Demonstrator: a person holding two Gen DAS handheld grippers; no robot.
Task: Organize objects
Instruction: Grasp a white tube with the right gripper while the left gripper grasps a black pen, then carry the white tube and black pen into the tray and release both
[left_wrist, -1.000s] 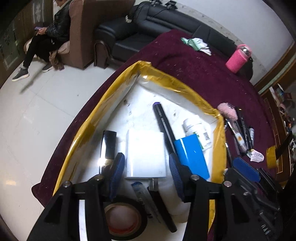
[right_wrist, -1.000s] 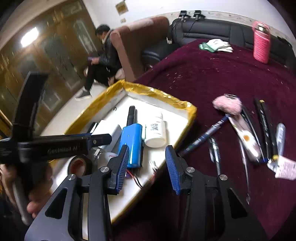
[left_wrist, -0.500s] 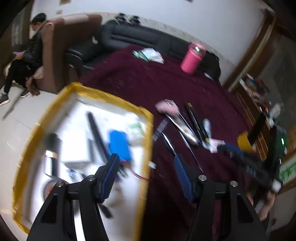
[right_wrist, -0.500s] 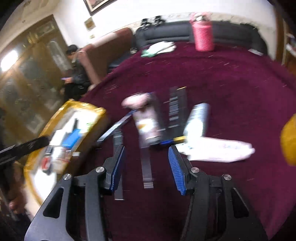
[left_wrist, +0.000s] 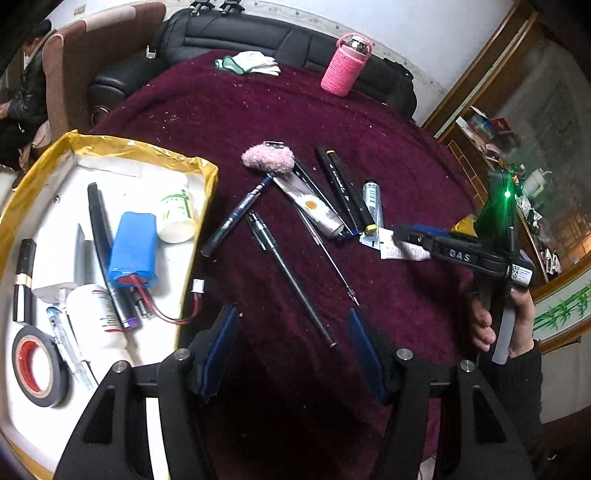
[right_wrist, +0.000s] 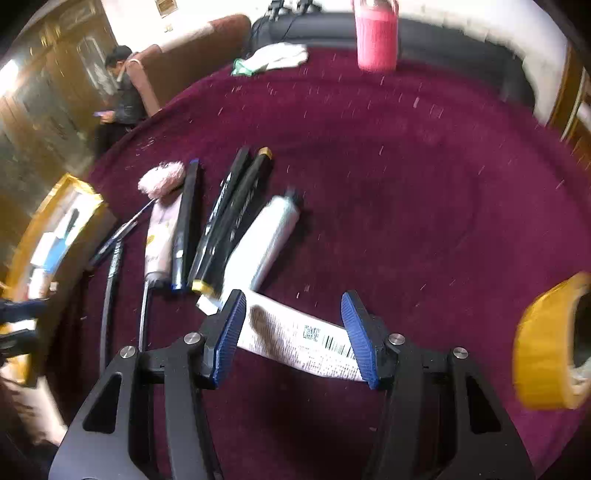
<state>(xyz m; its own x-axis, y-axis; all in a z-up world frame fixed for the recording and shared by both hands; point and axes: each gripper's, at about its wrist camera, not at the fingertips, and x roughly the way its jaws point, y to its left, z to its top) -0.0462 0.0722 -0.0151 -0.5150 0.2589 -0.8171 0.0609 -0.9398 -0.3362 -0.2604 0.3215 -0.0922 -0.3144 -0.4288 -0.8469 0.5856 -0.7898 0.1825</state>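
While the white labelled packet (right_wrist: 299, 338) lies flat on the maroon counter (right_wrist: 406, 184), its long axis runs crosswise between the blue pads of the right claw (right_wrist: 293, 332), one end near each pad; the jaws are opening and straddle it without visibly pressing, so I judge it not yet gripped. Seen from the left wrist, the same packet (left_wrist: 400, 249) sits just beside the right claw's tip (left_wrist: 417, 236), well across the counter from the left claw (left_wrist: 291, 350), so the right hand is plainly the nearer; a clean pickup would seem to call for turning the wrist so the pads close across the packet's narrow width, not along its length.

Just beyond the packet lie a silvery tube (right_wrist: 266, 240), two black markers (right_wrist: 236, 218) and a pen with a pink fluffy top (right_wrist: 160, 181), side by side and mostly pointing away from the camera; a yellow tape roll (right_wrist: 546, 343) stands off to the right. The left claw hangs with its jaws wide and nothing between them, above bare cloth near a slim black pen (left_wrist: 291, 280); to its left the gold-rimmed tray (left_wrist: 140, 151) already holds a blue battery pack (left_wrist: 133, 247), bottles and black tape (left_wrist: 37, 365).
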